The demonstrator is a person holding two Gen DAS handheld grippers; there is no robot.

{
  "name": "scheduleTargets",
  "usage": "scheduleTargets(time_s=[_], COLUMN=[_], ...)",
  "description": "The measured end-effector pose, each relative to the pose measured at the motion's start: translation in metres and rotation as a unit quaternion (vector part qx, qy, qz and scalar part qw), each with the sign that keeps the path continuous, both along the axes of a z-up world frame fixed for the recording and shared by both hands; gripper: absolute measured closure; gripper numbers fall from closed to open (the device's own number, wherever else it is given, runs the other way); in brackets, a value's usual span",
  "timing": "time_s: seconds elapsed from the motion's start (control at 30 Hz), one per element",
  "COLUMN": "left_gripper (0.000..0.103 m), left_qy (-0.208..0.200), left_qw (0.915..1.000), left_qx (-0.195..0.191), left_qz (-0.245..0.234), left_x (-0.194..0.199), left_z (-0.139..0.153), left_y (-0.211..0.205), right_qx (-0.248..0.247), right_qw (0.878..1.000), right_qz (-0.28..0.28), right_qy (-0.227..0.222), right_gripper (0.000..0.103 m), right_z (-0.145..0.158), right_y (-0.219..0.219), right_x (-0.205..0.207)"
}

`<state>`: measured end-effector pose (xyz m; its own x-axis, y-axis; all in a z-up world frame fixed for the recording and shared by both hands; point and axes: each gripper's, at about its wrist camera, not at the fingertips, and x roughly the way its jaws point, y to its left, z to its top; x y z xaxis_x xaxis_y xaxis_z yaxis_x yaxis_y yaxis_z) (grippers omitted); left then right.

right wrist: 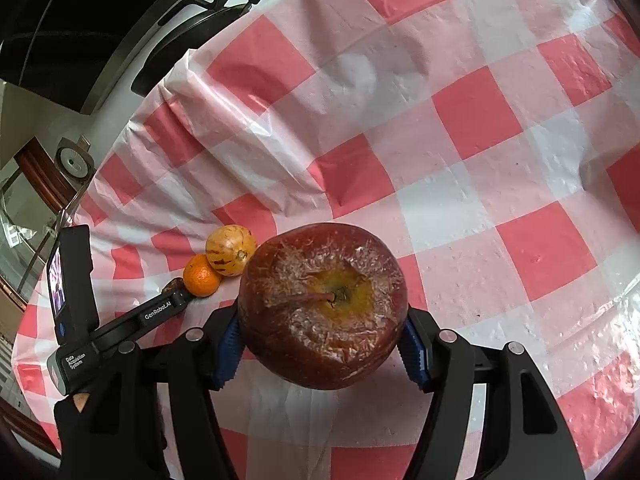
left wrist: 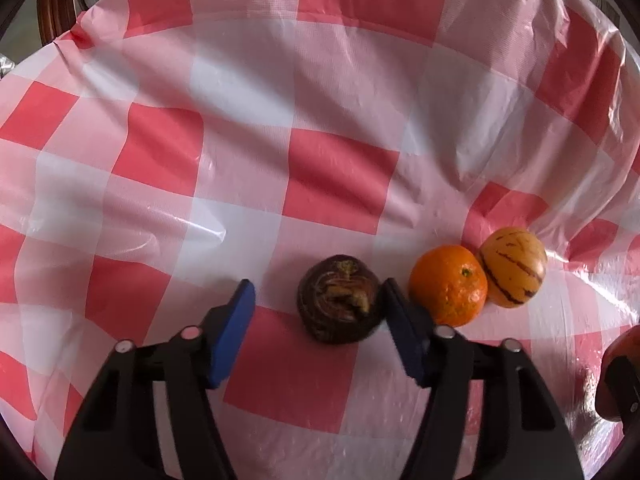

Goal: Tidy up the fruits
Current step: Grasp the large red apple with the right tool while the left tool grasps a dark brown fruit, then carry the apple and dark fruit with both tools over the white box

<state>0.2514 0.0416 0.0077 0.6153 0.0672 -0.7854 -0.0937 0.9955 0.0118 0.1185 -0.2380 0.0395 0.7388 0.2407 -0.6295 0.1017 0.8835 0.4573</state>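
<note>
In the left wrist view a dark purple round fruit lies on the checked cloth between the blue pads of my left gripper. The right pad sits against the fruit, while the left pad stands well clear of it, so the gripper is open. Just right of it an orange touches a yellow striped fruit. My right gripper is shut on a large red-brown apple, stem facing the camera. That view also shows the orange and the striped fruit.
A red-and-white checked plastic cloth covers the table and is rumpled toward the far right. In the right wrist view a gloved hand holds the left gripper's handle. The table edge and a dark metal stand lie beyond.
</note>
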Motion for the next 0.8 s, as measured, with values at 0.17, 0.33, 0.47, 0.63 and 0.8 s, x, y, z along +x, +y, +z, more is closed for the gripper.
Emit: scheduleTargets(time_s=[0.17,0.33,0.47,0.63,0.8], left_gripper=[0.062,0.062,0.062,0.061,0.061], left_qy=[-0.014,-0.062,-0.096,-0.109,-0.116], left_qw=[0.9996,0.9954,0.9922,0.9890,0.9860], left_qx=[-0.024,-0.070,-0.077,-0.094,-0.109], left_qz=[-0.004,0.017,0.021,0.033,0.050], left_x=[-0.016,-0.058,-0.111,-0.163,-0.192], left_z=[0.003,0.023,0.029,0.027,0.023], left_y=[0.006,0.017,0.014,0.026,0.044], right_qx=[0.001,0.006,0.007,0.005,0.003], right_qw=[1.000,1.000,1.000,1.000,1.000], right_qz=[-0.001,-0.001,-0.002,-0.004,-0.003], right_qy=[0.000,-0.004,-0.004,-0.003,0.000], right_gripper=[0.039,0.039,0.039,0.039,0.039], right_z=[0.000,-0.001,-0.001,-0.001,-0.001], right_y=[0.001,-0.001,-0.001,-0.001,-0.002], right_x=[-0.001,-0.001,-0.001,-0.001,-0.001])
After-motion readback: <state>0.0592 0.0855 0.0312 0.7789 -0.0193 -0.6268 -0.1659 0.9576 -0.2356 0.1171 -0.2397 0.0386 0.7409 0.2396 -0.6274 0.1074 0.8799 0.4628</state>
